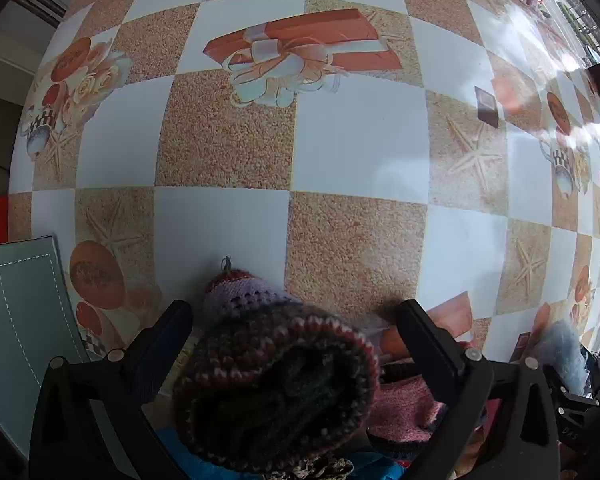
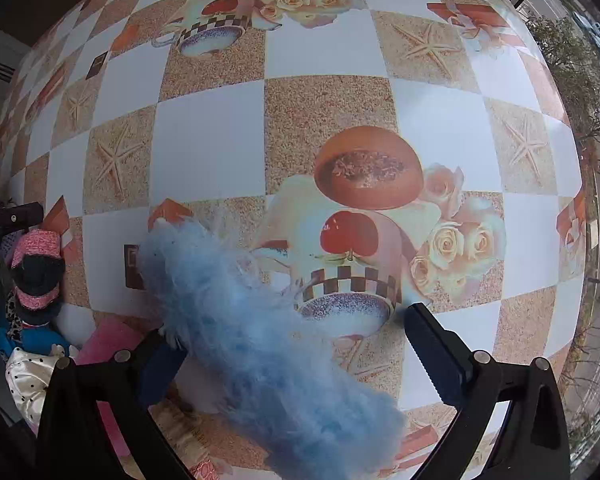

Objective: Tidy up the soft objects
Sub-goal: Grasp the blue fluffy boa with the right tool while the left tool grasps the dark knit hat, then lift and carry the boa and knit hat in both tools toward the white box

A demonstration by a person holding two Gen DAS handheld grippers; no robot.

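- Left gripper point(image 1: 296, 332) is spread wide, with a dark striped knit hat point(image 1: 276, 392) sitting right between the fingers. The fingers aren't touching the wool on either side as far as I can see, so nothing is held.
- Just ahead of that hat there's a lilac knit piece point(image 1: 240, 292) lying on the worktop point(image 1: 360, 140); can't tell if it's part of the same hat or a separate one.
- Off to the right of the left gripper is a pink knit thing point(image 1: 404, 408), and a grey-green folder point(image 1: 24, 308) lies off to its left.
- Right gripper point(image 2: 292, 336) is also wide. A fluffy blue feathery thing point(image 2: 260, 340) runs diagonally through the gap, brushing the left finger and well clear of the right one.
- Far left of the right gripper I can see the pile: a pink-and-black hat point(image 2: 36, 268), a polka-dot cloth point(image 2: 28, 376), something pink point(image 2: 108, 340).
- My read: I'm mid-sort, both grippers lined up over an item and neither closed yet.
- Next move, I reckon: close on the hat or the blue fluff. Fluff squashes a lot, so it needs a deep bite or it'll slip out.
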